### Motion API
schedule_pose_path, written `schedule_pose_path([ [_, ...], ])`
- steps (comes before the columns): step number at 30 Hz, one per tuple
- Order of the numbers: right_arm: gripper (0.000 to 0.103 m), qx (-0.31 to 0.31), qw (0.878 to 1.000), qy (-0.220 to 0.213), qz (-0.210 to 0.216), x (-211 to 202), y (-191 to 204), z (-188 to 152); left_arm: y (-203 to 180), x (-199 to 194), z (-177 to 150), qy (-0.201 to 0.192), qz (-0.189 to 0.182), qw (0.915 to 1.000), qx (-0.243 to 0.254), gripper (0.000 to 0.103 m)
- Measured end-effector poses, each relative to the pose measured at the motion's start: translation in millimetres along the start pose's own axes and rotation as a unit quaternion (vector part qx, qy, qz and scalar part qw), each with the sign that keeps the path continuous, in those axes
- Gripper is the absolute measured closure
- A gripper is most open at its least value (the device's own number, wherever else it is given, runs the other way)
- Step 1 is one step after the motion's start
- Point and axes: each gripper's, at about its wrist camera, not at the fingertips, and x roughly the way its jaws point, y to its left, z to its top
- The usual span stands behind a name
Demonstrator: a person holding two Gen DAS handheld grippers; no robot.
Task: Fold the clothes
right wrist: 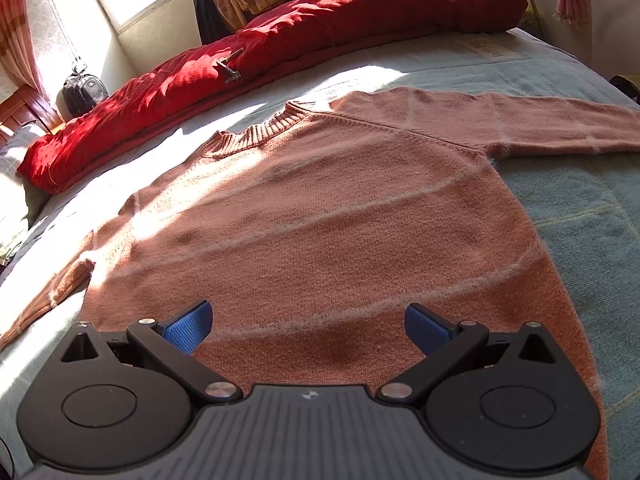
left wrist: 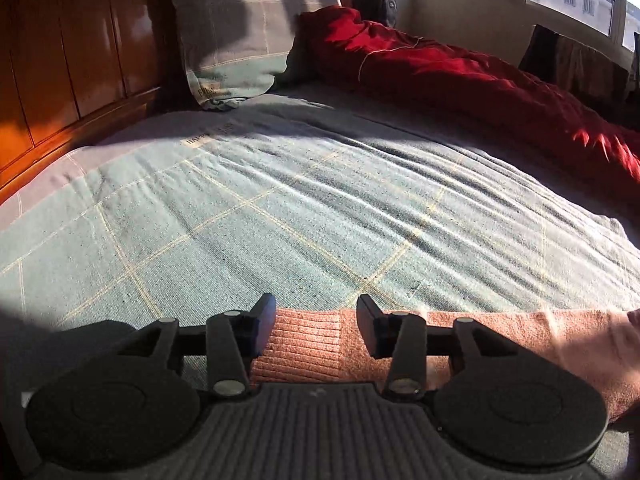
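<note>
A salmon-pink knit sweater (right wrist: 320,216) with thin pale stripes lies flat on the bed, neck toward the red quilt and both sleeves spread out. In the left wrist view its ribbed sleeve cuff (left wrist: 304,344) lies under and between the black fingers of my left gripper (left wrist: 316,326). The jaws stand apart and the pads do not press on the cuff. The rest of that sleeve (left wrist: 560,340) runs off to the right. My right gripper (right wrist: 308,320), with blue pads, hovers open over the sweater's lower body and holds nothing.
The bed has a pale green checked cover (left wrist: 280,208). A rolled red quilt (right wrist: 280,40) lies along the far side under the window. A matching pillow (left wrist: 244,36) leans on the wooden headboard (left wrist: 72,60). A dark bag (right wrist: 84,92) sits in the corner.
</note>
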Motion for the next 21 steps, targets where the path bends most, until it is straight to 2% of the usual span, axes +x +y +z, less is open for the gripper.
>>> schedule_pose_path([
  [2,0.0,0.0,1.0,0.002,-0.002,2,1,0,-33,-7,-2,0.004,-0.056,0.9981,0.024,0.049],
  [4,0.0,-0.002,1.0,0.005,-0.003,3,3,0,-70,-11,-6,0.012,-0.111,0.9923,0.053,0.046],
  [6,0.0,-0.007,1.0,0.008,-0.001,3,5,-1,-117,-15,-16,0.019,-0.171,0.9802,0.099,0.045],
  [8,0.0,-0.009,1.0,0.007,-0.002,2,7,-2,-157,-17,-28,0.018,-0.202,0.968,0.148,0.043],
  [12,0.0,-0.009,1.0,0.004,-0.004,-2,6,-3,-217,-13,-53,0.012,-0.205,0.9506,0.233,0.043],
  [14,0.0,-0.007,1.0,0.003,-0.007,-4,3,-4,-228,-5,-63,0.024,-0.205,0.9452,0.253,0.043],
  [16,0.0,-0.001,1.0,0.003,-0.01,-4,-1,-4,-227,8,-73,0.04,-0.184,0.9459,0.264,0.042],
  [18,0.0,0.007,1.0,0.006,-0.013,-1,-5,-4,-215,19,-78,0.031,-0.162,0.9462,0.279,0.038],
  [19,0.0,0.013,1.0,0.007,-0.015,1,-8,-4,-209,23,-78,0.025,-0.154,0.9484,0.276,0.028],
  [21,0.0,0.02,1.0,0.011,-0.017,5,-12,-4,-195,29,-68,0.04,-0.147,0.9561,0.25,0.025],
])
